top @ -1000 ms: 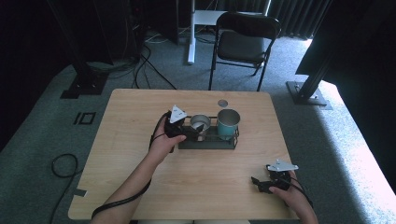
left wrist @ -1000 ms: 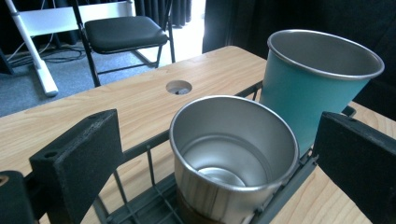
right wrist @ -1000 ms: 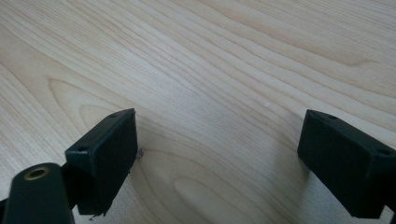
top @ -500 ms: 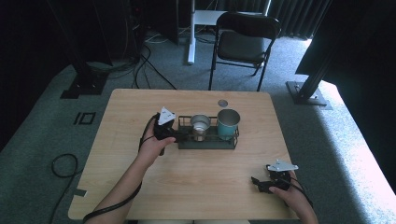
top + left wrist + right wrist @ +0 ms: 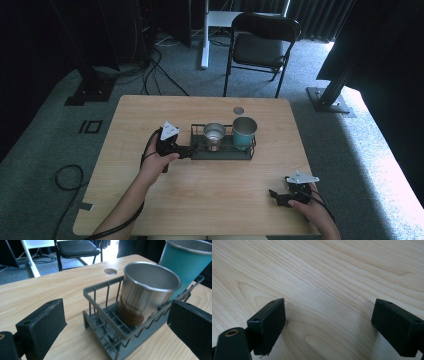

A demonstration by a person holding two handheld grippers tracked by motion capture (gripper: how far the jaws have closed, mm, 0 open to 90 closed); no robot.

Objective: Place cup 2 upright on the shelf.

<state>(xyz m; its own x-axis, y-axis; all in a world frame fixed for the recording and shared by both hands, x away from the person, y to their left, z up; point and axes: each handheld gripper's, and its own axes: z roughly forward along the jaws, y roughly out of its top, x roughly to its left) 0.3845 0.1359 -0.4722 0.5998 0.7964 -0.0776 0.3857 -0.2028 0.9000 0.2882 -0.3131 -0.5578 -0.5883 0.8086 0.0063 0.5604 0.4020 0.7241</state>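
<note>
A dark wire rack (image 5: 222,150) (image 5: 110,322) sits mid-table and holds two cups. The steel cup (image 5: 214,135) (image 5: 146,290) stands at its left end, the teal cup (image 5: 244,131) (image 5: 187,260) at its right end. My left gripper (image 5: 186,150) (image 5: 117,326) is open just off the rack's left end, its jaws spread wide to either side of that end with nothing held. My right gripper (image 5: 274,195) (image 5: 329,325) rests open near the table's front right corner, jaws wide over bare wood.
The wooden table (image 5: 200,210) has a round cable hole (image 5: 238,110) (image 5: 110,271) behind the rack. A black folding chair (image 5: 260,45) stands beyond the far edge. Cables (image 5: 65,177) lie on the floor at the left.
My left gripper has drawn back leftward from over the steel cup to just off the rack's left end. The right gripper has stayed put.
</note>
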